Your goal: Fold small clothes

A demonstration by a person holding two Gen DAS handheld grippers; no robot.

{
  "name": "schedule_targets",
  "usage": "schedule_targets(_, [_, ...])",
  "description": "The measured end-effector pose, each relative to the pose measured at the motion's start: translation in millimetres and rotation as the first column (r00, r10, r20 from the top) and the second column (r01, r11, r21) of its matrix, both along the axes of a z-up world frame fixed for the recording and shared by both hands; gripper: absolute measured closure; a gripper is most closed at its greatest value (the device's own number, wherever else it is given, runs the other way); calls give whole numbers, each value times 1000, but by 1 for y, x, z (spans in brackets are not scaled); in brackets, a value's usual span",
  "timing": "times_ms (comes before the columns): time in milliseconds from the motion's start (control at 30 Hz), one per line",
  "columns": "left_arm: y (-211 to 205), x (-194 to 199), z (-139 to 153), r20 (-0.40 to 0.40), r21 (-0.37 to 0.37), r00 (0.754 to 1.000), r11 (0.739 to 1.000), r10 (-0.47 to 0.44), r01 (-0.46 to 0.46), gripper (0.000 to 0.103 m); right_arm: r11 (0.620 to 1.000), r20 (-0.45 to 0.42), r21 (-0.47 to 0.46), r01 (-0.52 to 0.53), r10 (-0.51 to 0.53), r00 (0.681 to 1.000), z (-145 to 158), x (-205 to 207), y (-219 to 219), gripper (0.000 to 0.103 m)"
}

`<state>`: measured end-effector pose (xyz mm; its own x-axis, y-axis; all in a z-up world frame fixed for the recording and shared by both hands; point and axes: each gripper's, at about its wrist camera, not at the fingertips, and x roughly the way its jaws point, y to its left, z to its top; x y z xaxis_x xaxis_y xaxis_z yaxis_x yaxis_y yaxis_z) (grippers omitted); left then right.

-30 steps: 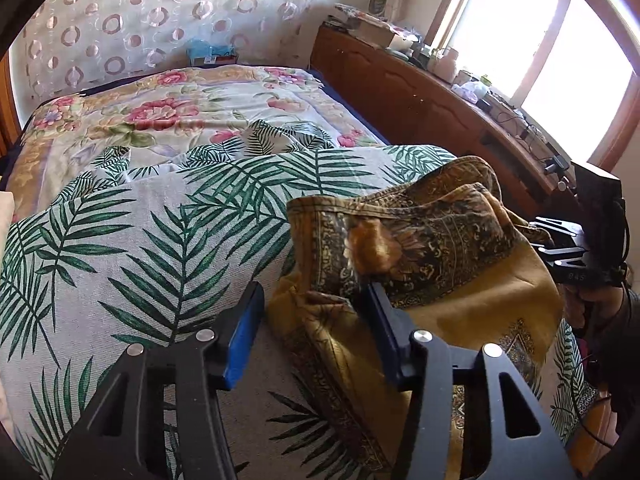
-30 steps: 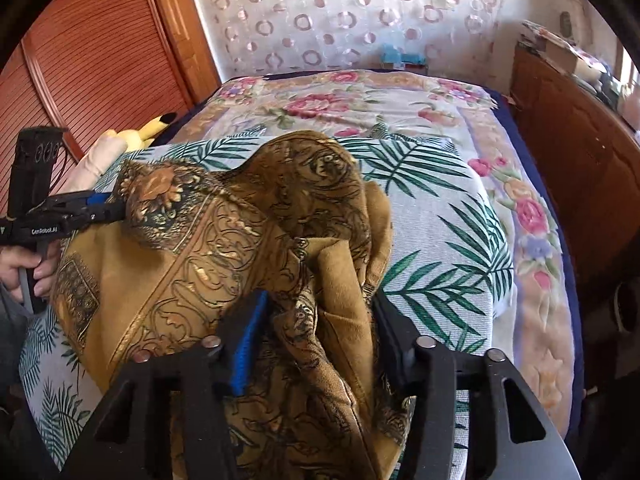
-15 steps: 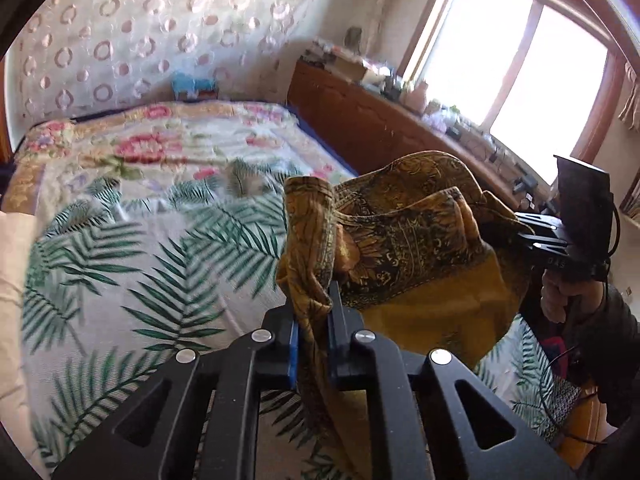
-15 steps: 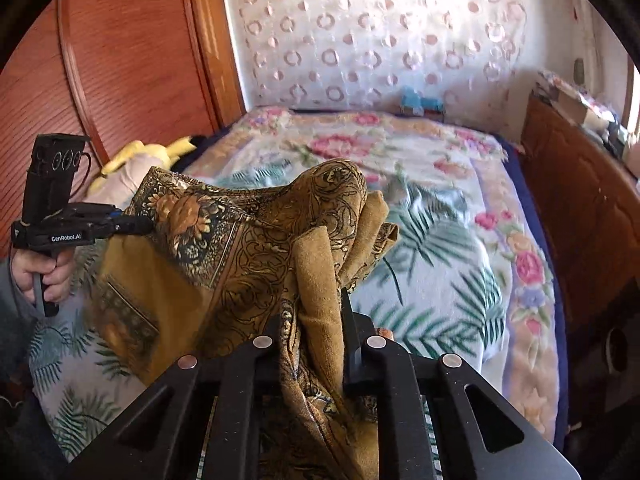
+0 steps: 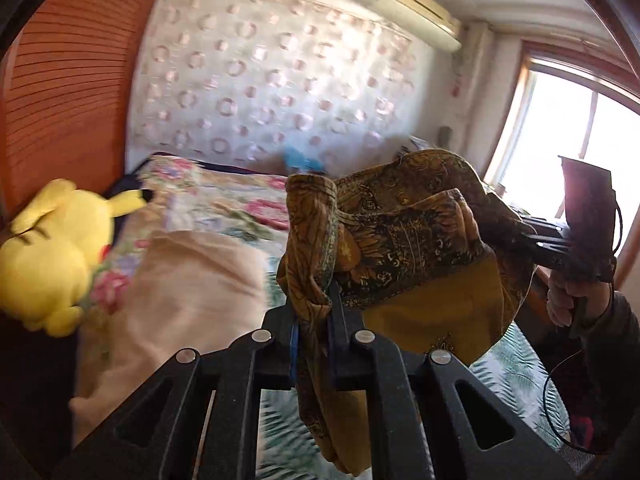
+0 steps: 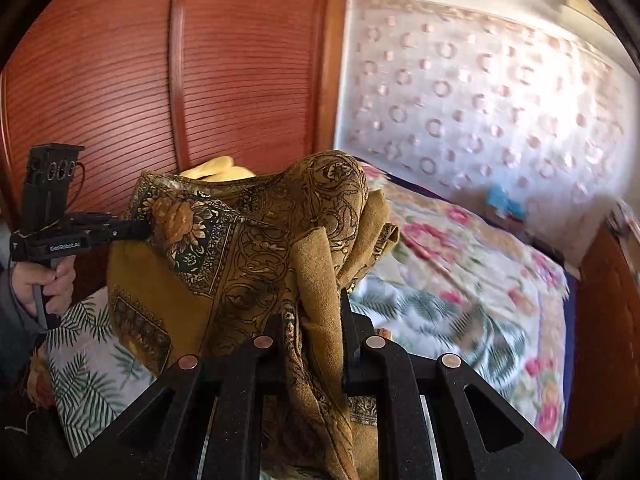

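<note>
While both grips hold: the mustard-gold patterned garment point(image 5: 420, 248) hangs in the air above the bed, stretched between the two tools.
Left hand-held gripper point(image 5: 314, 316): clenched on a bunched edge of the garment, black jaws nearly together with cloth pinched between them.
Right hand-held gripper point(image 6: 310, 320): likewise clamped on a thick fold, fabric spilling down past the jaws.
Garment cloth: soft woven fabric, ochre ground with dark paisley and floral borders, crumpled into loose folds.
Bed point(image 6: 460, 280): below and behind the garment, covered by a palm-leaf print spread near the camera and a rose-patterned quilt farther back.
Beige pillow point(image 5: 180, 280): plump and smooth, on the bed's left side in the left wrist view.
Yellow plush toy point(image 5: 52, 256): rounded, fuzzy, lying beside the pillow near the wardrobe.
Wardrobe point(image 6: 160, 80): reddish wood with fine horizontal slats.
Far wall point(image 5: 260, 80): pale, dotted with ring shapes.
Air conditioner point(image 5: 416, 12): cream box high on the wall.
Window point(image 5: 580, 140): bright, wood-framed.
</note>
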<state>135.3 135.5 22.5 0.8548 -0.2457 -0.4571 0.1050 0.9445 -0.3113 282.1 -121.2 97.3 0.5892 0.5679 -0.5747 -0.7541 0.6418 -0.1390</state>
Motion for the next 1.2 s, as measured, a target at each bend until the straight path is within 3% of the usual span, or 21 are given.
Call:
schedule_targets(167, [52, -28, -24, -37, -33, 988, 988, 148, -149, 92, 988, 13, -95, -121, 123, 992, -1, 25, 88, 89])
schedule_targets(400, [91, -45, -64, -121, -46, 957, 962, 263, -270, 92, 949, 36, -214, -230, 243, 969, -11, 69, 181, 89])
schedule_targets(500, [96, -46, -80, -165, -34, 945, 956, 284, -293, 92, 950, 23, -224, -217, 228, 973, -23, 87, 213, 87])
schedule_targets(567, [95, -45, -87, -180, -14, 940, 954, 291, -298, 92, 963, 18, -207, -173, 181, 983, -27, 103, 219, 79])
schedule_targets(633, [97, -53, -89, -185, 10, 938, 955, 294, -297, 92, 978, 37, -180, -103, 111, 993, -28, 108, 226, 64])
schedule_targets(733, [99, -53, -90, -187, 32, 936, 954, 298, -298, 89, 988, 8, -129, -84, 86, 996, -28, 112, 215, 64])
schedule_targets(867, [98, -56, -88, -174, 70, 928, 944, 330, -323, 79, 993, -13, -91, -78, 77, 997, -36, 105, 200, 64])
schedule_targets(967, [94, -63, -81, -136, 108, 928, 936, 348, -335, 60, 998, -26, -47, -52, 51, 998, -45, 81, 181, 64])
schedule_targets(1033, [89, -68, -74, -114, 134, 928, 931, 354, -339, 53, 999, -41, -14, -38, 38, 998, -50, 63, 169, 64])
schedule_targets(1100, [83, -71, -67, -100, 162, 929, 927, 357, -339, 30, 1000, -48, 2, -25, 25, 999, -50, 39, 156, 64])
schedule_targets(1200, [68, -77, -55, -58, 177, 943, 933, 328, -313, 21, 999, -51, 35, -1, 3, 999, -50, 14, 131, 64])
